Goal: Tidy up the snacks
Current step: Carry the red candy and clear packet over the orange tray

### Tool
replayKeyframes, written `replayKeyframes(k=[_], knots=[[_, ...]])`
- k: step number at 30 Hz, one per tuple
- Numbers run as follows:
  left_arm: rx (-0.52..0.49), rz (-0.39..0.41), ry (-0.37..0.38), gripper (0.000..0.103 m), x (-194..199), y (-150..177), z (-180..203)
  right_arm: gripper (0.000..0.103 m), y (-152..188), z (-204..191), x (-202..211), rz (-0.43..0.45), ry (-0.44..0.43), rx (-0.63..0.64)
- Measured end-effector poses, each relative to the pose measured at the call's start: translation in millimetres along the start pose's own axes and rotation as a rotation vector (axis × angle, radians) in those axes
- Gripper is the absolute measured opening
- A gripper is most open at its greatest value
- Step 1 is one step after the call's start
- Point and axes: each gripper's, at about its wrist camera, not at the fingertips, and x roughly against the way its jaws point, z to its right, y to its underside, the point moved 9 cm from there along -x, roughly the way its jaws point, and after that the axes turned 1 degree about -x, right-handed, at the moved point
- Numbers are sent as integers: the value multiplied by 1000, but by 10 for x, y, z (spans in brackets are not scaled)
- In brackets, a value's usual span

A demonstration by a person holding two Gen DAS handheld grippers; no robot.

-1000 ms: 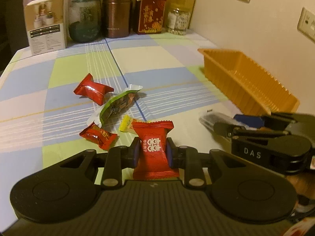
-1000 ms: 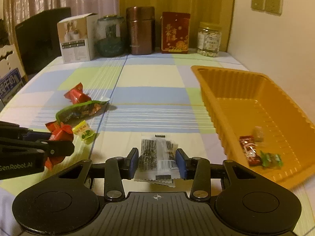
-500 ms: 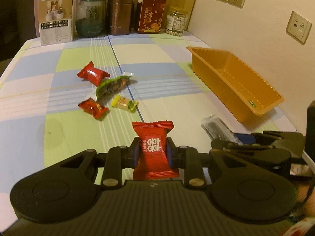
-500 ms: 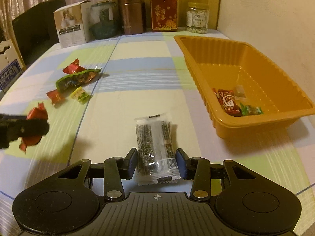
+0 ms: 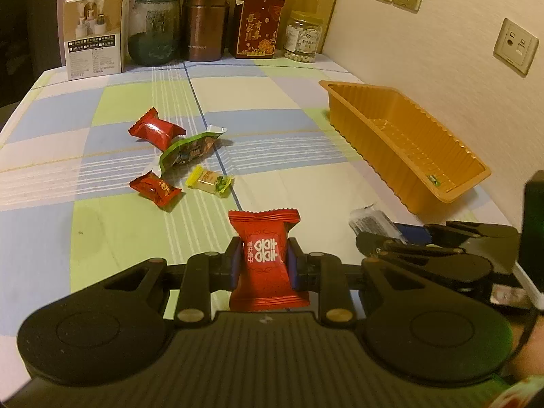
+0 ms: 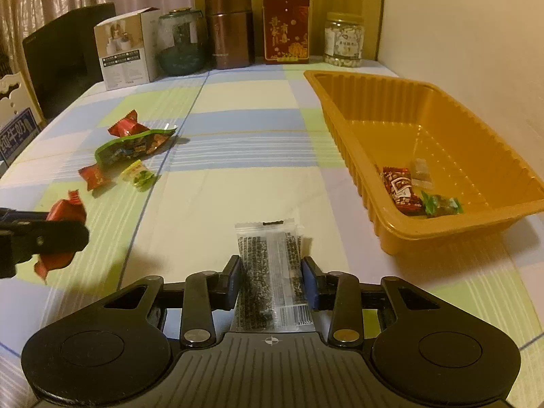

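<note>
My left gripper (image 5: 264,261) is shut on a red candy packet (image 5: 266,258) and holds it above the table. My right gripper (image 6: 272,278) is shut on a clear packet of dark sesame bars (image 6: 272,272), also off the table. An orange plastic tray (image 6: 442,234) lies at the right by the wall and holds a red packet (image 6: 401,187), a clear candy (image 6: 421,171) and a green candy (image 6: 442,204). On the cloth to the left lie two red candies (image 5: 156,129) (image 5: 154,188), a green snack bag (image 5: 188,149) and a yellow candy (image 5: 209,183).
Along the table's far edge stand a white box (image 5: 95,47), a glass jar (image 5: 154,30), a brown canister (image 5: 205,22), a red box (image 5: 260,27) and a jar of nuts (image 5: 302,40). A dark chair (image 6: 68,54) stands at the left. The wall with sockets runs along the right.
Both grippers have risen and drawn back from the table with their packets still held. The tray and loose snacks have not moved.
</note>
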Motion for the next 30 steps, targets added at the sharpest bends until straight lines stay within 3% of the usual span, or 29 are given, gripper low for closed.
replayKeyframes(k=[9, 17, 30], knots=[[-6, 31, 8, 24, 132, -257, 285, 37, -406, 90, 538, 96, -31, -71], [-62, 71, 68, 24, 163, -702, 875, 38, -907, 681, 989, 141, 16, -166], [-145, 45, 164, 24, -278, -1164, 1680, 38, -1105, 1557, 927, 130, 90, -168]])
